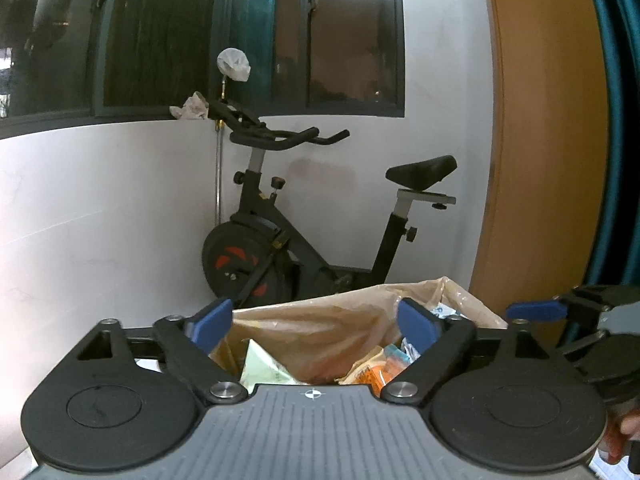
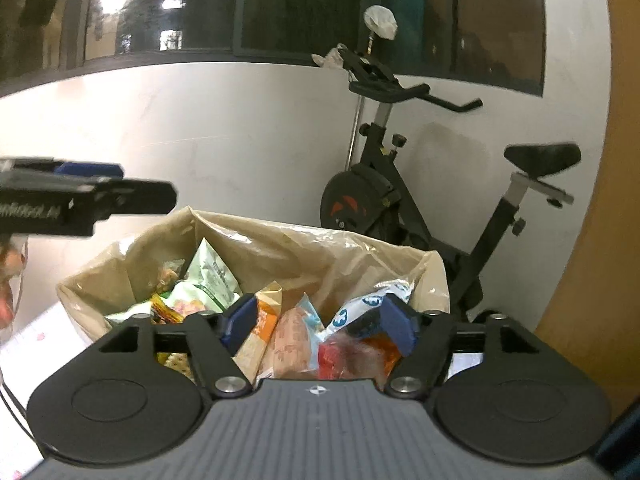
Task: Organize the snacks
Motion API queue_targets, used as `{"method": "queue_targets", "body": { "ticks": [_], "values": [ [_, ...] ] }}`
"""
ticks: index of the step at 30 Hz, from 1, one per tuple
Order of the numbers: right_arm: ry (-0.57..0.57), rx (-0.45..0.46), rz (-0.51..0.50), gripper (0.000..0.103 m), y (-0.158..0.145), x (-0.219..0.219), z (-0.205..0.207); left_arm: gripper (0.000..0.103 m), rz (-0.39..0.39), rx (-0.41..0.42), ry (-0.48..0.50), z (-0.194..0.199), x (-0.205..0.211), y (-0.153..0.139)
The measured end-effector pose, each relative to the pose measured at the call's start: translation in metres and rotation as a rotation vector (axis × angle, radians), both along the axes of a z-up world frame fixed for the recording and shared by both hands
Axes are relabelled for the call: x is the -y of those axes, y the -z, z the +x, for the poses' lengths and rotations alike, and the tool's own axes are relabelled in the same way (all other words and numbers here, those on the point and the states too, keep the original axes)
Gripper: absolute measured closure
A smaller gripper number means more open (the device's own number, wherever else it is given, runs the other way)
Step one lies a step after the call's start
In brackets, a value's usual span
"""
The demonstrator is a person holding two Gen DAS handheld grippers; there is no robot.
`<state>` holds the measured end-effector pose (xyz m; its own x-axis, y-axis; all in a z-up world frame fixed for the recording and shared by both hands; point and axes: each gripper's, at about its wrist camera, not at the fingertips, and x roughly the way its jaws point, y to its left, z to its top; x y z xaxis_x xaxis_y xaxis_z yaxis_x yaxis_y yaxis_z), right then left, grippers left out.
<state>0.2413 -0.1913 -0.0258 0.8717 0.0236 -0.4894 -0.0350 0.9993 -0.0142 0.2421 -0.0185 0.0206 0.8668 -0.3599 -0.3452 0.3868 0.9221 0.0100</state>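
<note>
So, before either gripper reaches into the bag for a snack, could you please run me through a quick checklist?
1. Left gripper jaws open and empty: ok.
2. Right gripper jaws open and empty: ok.
3. Plastic bag mouth open, snacks reachable: ok.
4. Target visible: green packet on top, white-and-blue packet near the right jaws: ok.
5. Grippers apart from each other: ok.
6. Place to put the sorted snacks: cannot tell, none in view.

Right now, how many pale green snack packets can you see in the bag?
2: one pale green packet upright at the back left of the plastic bag, another lying just below it. Others may be buried.
</note>
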Motion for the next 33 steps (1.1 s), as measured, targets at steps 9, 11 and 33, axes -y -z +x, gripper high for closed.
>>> {"method": "queue_targets", "body": {
  "ticks": [9,11,33],
  "values": [
    [0.035,0.05,0.099,0.0,-0.035,-0.005,-0.04,0.008,0.013,0.014,-0.03,-0.023,-0.006,-0.015],
    [0.044,0.05,0.121,0.0,-0.042,-0.007,-0.048,0.007,-0.003,0.008,-0.037,-0.03,-0.01,-0.017],
    [0.132,0.147,0.137,0.0,-0.087,-0.017,-0.132,0.007,-0.021,0.037,-0.206,-0.093,-0.035,-0.046]
  ]
}}
